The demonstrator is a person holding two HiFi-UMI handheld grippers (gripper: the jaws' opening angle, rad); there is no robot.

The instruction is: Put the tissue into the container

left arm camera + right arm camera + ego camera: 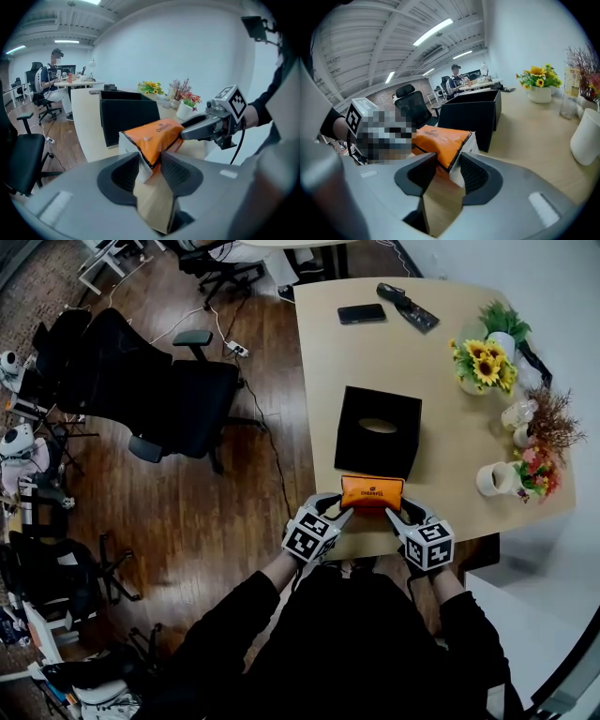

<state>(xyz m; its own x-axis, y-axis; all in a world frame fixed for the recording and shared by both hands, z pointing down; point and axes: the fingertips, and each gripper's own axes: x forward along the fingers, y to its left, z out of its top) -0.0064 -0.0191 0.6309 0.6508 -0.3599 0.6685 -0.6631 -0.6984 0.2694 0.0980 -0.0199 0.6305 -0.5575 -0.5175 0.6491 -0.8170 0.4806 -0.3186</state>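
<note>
The left claw and right claw each clamp one end of the orange tissue pack at the near edge of the tabletop, just beside the black container.

Both grippers clamped, arms reaching forward

The left gripper and right gripper tilt downward and angle in toward each other. Each has its fingers pinched on an opposite end of the orange tissue pack. The black-sleeved left forearm and right forearm extend from the torso.
</note>
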